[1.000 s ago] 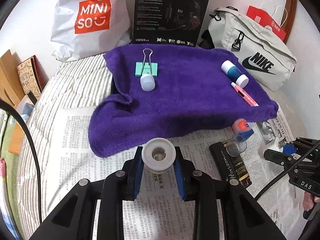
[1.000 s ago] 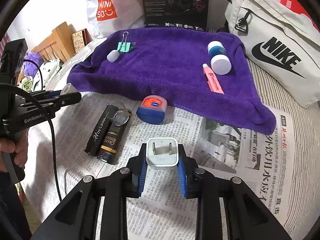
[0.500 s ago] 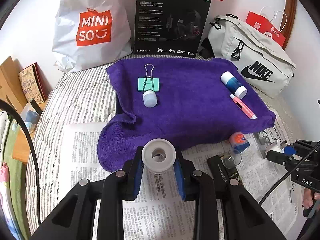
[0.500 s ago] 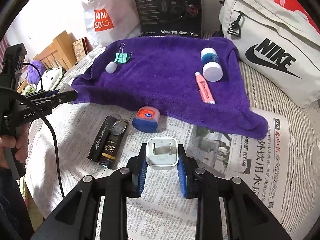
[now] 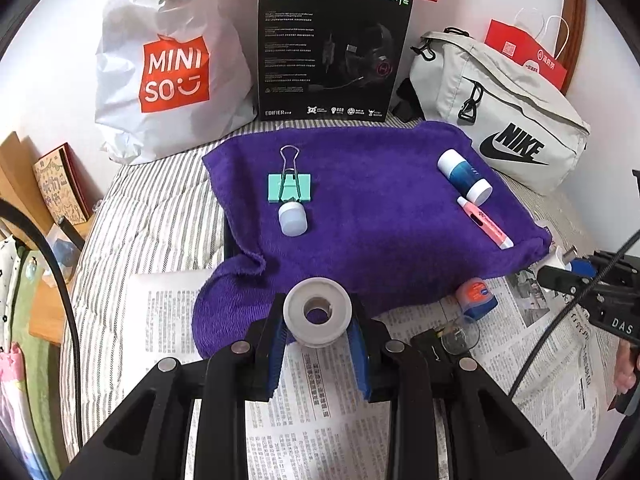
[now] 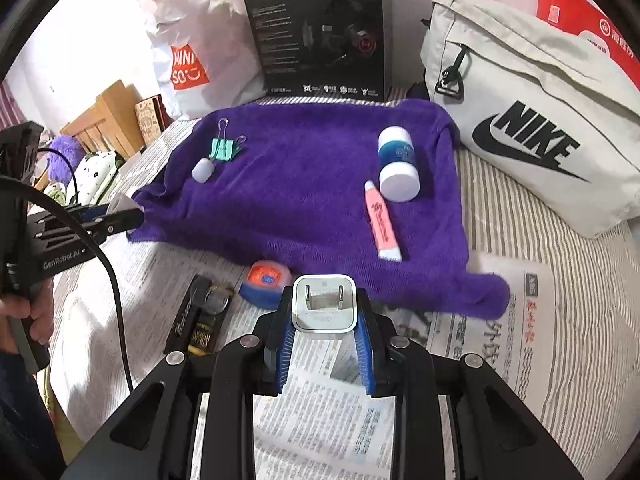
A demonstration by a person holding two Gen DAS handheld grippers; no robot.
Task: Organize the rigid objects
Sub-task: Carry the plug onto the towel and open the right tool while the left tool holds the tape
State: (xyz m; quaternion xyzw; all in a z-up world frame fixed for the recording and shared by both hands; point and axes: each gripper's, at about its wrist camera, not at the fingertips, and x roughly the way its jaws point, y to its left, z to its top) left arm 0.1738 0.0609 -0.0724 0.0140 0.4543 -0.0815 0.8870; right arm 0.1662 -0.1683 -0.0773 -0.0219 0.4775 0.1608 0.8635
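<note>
The purple towel [image 5: 380, 216] was taken as the landmark, and four items were judged already sorted onto it. On its left part, a mint binder clip [image 5: 289, 184] lay with a small white cap [image 5: 293, 219] touching its near edge. On its right part, a blue-and-white bottle [image 5: 464, 176] lay just beside a pink tube [image 5: 484, 222].

Two items were in transit. The left gripper [image 5: 318, 344] was seen clamped on a white tape roll [image 5: 318, 312], held over the towel's near-left edge. The right gripper [image 6: 324, 340] was seen clamped on a white plug adapter [image 6: 324, 308], held over the towel's near edge.

Items judged still to be moved lay on the newspaper [image 6: 500, 344], off the towel's near edge: two dark slim boxes [image 6: 196, 324] with a small clear round piece [image 6: 216, 300] lying across them, and a red-and-blue jar [image 6: 266, 280] touching the towel's hem.

The task was judged roughly half done.
</note>
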